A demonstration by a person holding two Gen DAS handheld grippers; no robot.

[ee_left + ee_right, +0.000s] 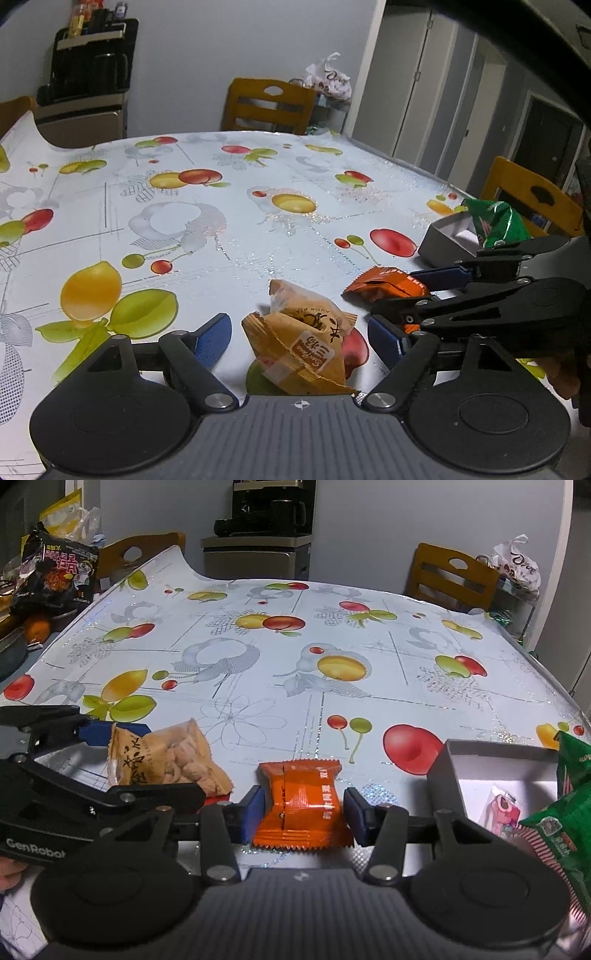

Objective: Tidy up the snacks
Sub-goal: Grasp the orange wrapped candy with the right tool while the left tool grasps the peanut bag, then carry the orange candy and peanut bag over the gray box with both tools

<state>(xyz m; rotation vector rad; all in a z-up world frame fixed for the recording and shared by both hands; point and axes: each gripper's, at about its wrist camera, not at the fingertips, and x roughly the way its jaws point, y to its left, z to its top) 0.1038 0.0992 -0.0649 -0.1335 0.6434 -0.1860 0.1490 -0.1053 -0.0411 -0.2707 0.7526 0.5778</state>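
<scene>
Snacks lie in a loose row near your edge of the table point(258, 686), and both your grippers straddle one each, which reads as a two-handed pickup toward the grey box point(443, 771) on the right.

Your right gripper point(304, 812) has the orange packet point(304, 801) between its blue pads. The left pad touches the wrapper's side; the right pad sits just beside the other edge with a sliver of cloth showing, so you are bracketing it, not yet squeezing.

Your left gripper point(299, 338) stands spread wide around the tan biscuit pouch point(303, 339), both pads apart from it. The pouch is crumpled and stands partly up, so it probably wants a grip across its puffed middle.

The box already holds a small pink sweet point(502, 808), and green packets point(569, 812) lean over its right rim, likely why it sits close by your right hand.

What you cannot check: the green packets run off the frame, the box's near wall is hidden behind your gripper, and the pouch's lower end disappears under the left gripper's body. The dark bag point(59, 568) at the far left is too small to read.
</scene>
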